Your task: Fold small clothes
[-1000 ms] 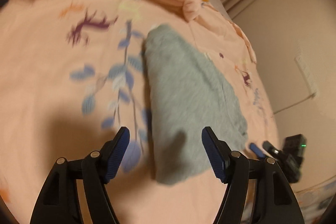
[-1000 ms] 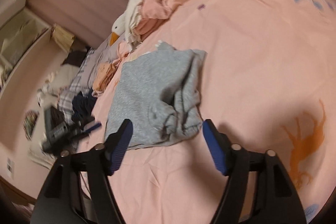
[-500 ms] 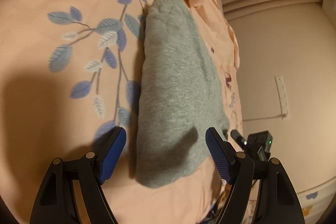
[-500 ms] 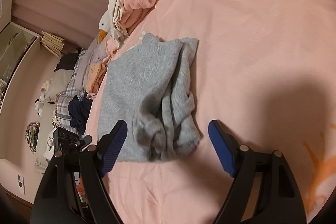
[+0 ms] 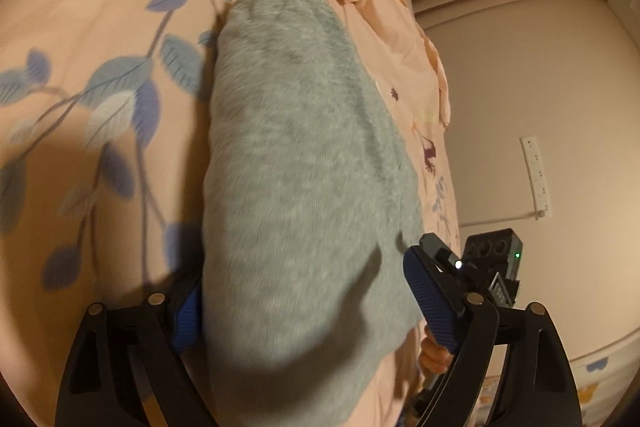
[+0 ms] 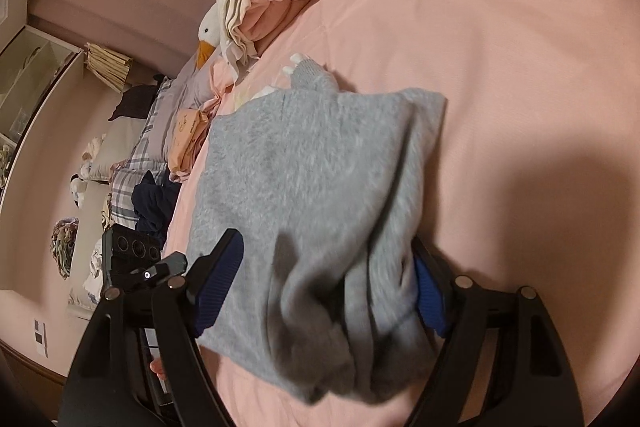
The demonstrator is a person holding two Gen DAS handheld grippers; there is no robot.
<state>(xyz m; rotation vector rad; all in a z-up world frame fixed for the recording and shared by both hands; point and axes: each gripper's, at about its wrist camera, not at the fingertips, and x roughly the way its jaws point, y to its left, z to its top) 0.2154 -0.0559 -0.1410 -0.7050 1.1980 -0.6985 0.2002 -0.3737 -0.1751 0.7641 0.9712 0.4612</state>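
The grey garment (image 5: 304, 163) lies on the bed (image 5: 80, 167), between both open grippers. The left gripper (image 5: 316, 311) is opening, the right gripper (image 6: 320, 283) closing. A shallow pinch may take only the top layer, undoing the fold.

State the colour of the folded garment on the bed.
Heathered light grey garment, clearest in the right wrist view.

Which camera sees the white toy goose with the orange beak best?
The right wrist view: the white toy goose with the orange beak shows its head beside the pile of clothes. The left wrist view shows no goose head.
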